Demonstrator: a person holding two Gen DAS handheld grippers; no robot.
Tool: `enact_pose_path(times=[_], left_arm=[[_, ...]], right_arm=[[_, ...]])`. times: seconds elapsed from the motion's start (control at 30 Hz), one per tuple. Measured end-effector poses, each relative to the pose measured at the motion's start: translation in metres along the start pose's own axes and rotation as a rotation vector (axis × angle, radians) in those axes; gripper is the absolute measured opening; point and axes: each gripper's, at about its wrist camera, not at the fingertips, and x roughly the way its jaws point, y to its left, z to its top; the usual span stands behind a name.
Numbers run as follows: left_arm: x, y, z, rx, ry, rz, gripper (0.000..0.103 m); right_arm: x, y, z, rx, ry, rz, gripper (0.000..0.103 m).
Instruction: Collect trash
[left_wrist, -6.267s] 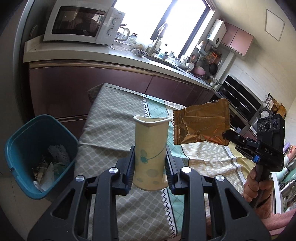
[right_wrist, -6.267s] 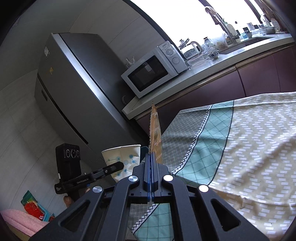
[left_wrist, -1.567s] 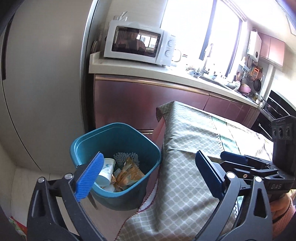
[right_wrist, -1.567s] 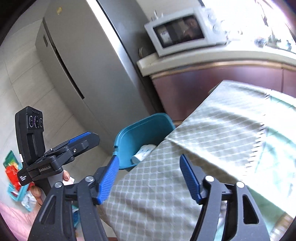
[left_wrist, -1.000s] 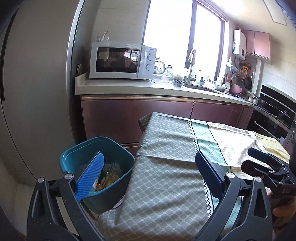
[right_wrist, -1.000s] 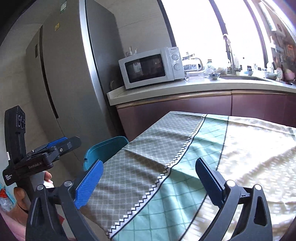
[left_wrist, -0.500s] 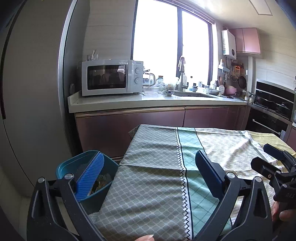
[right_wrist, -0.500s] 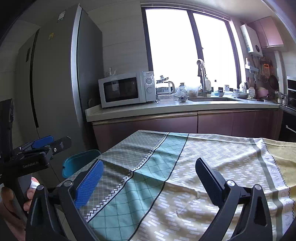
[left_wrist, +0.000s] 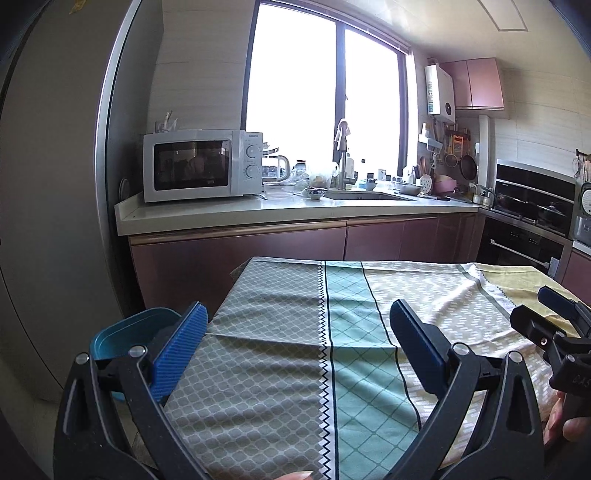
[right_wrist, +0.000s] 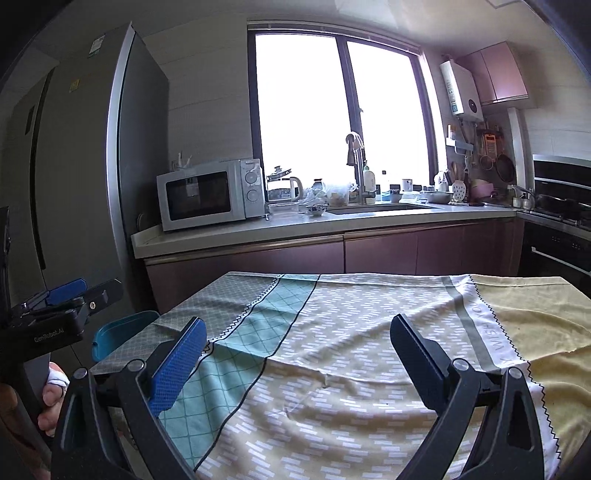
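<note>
While we hold the left gripper (left_wrist: 297, 332) and right gripper (right_wrist: 297, 347) wide and empty, the blue bin (left_wrist: 122, 334) sits beside the table (left_wrist: 288, 354).

I note a matt woven tablecloth (left_wrist: 280, 354), lightly creased, at lower centre. Lower left, the teal bin (left_wrist: 122, 332) looks smooth plastic. My left gripper (left_wrist: 297, 345) carries ribbed blue pads (left_wrist: 181, 347) on matt black frames. Fridge (right_wrist: 74, 177), left, reads brushed metal.

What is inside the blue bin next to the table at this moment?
Only the rim and part of the inner wall of the blue bin show. Its contents cannot be seen: the left gripper's finger and the tablecloth edge cover the inside.
</note>
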Motion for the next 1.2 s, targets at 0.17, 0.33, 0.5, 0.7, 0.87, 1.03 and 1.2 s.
enact_pose_path(times=[0.17, 0.33, 0.5, 0.7, 0.87, 1.03, 1.2], left_arm=[[0.002, -0.013, -0.002, 0.026, -0.01, -0.008, 0.097], [0.005, -0.023, -0.001, 0.035, -0.014, -0.02, 0.097], [0.006, -0.029, -0.002, 0.037, -0.02, -0.022, 0.097], [0.009, -0.033, -0.004, 0.039, -0.019, -0.018, 0.097], [0.01, -0.035, -0.006, 0.038, -0.022, -0.012, 0.097], [0.011, -0.033, -0.006, 0.037, -0.023, -0.01, 0.097], [0.013, -0.032, -0.006, 0.037, -0.026, -0.001, 0.097]], right_arm=[[-0.007, -0.006, 0.001, -0.012, -0.022, -0.04, 0.096], [-0.012, -0.012, 0.003, -0.011, -0.044, -0.061, 0.096], [-0.014, -0.016, 0.002, -0.002, -0.044, -0.079, 0.096], [-0.015, -0.021, 0.002, 0.007, -0.043, -0.099, 0.096], [-0.016, -0.024, 0.002, 0.006, -0.042, -0.113, 0.096], [-0.017, -0.026, 0.002, 0.009, -0.047, -0.124, 0.096], [-0.016, -0.027, 0.002, 0.01, -0.044, -0.129, 0.096]])
